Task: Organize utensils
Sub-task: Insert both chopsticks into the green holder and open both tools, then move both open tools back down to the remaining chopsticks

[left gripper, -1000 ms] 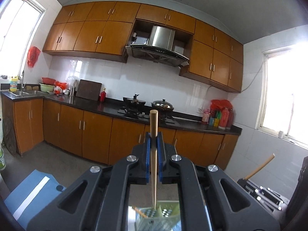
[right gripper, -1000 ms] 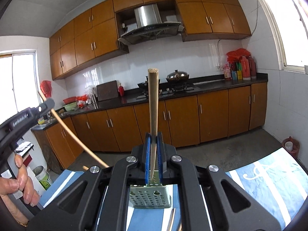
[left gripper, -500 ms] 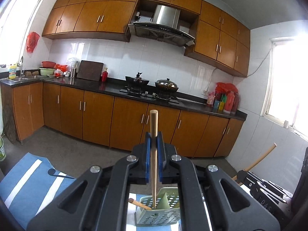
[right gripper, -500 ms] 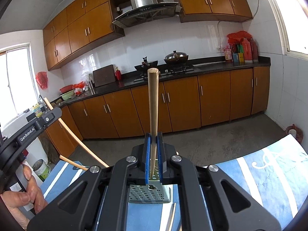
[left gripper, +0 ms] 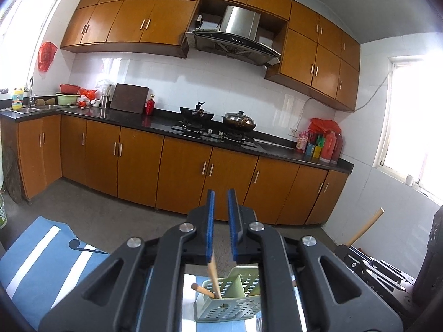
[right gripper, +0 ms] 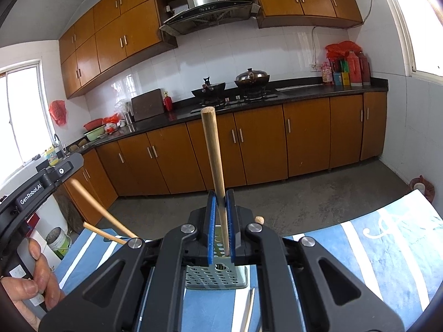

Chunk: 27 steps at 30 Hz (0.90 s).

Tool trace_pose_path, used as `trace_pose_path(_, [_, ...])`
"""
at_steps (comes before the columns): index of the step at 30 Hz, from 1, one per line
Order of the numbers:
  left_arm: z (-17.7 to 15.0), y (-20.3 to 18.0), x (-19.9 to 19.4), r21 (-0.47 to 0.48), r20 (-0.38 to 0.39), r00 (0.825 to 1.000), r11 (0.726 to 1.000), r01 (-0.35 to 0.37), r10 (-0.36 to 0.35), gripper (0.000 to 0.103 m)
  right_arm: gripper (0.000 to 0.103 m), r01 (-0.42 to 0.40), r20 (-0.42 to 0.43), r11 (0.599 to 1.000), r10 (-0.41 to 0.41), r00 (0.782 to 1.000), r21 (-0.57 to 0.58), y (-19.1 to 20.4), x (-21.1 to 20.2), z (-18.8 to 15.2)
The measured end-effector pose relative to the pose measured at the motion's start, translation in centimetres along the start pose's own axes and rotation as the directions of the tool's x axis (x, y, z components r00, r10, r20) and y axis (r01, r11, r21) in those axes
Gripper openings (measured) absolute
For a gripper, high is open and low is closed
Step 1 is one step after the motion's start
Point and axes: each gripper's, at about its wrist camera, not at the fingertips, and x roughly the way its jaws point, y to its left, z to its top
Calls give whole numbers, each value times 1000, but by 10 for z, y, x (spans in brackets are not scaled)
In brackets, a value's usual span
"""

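Both claws hover low over a pale green perforated utensil caddy (left gripper: 231, 303) standing on a blue-and-white striped cloth (right gripper: 387, 249). Left gripper (left gripper: 220, 228): its jaws have just been opening, blue pads now a narrow gap apart with nothing pressed between them — the wooden chopstick (left gripper: 213, 276) it carried leans inside the caddy, beside another wooden stick already there. Right gripper (right gripper: 220, 227): pads closed on a second wooden stick (right gripper: 214, 166), held near its lower part, upright, the rounded top high above the claw and the tip down toward the caddy.

These utensils look like slim, round, light-brown sticks — likely light, stiff and a little smooth, so they could pivot in a pinch. Gripping near the middle should hold one steadier. A person's hand (right gripper: 33, 282) on the left gripper's handle shows in the right view.
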Motion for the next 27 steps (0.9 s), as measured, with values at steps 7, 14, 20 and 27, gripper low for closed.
trace_pose_path(7, [5, 2, -16, -13, 12, 1000, 1000, -2, 2, 17, 31, 22, 26, 1000, -22, 999, -22, 5, -10, 3])
trace_pose_path(14, [5, 16, -49, 4, 13, 1000, 1000, -18, 18, 20, 31, 40, 50, 999, -40, 998, 7, -11, -41, -5])
trace_pose_path(20, [-37, 50, -79, 19, -75, 996, 998, -54, 55, 25, 31, 97, -30, 995, -96, 995, 37, -39, -57, -50])
trace_pose_path(27, [-125, 96, -89, 45, -272, 954, 992, -120, 128, 25, 23, 147, -292, 987, -122, 949, 66, -65, -30, -146])
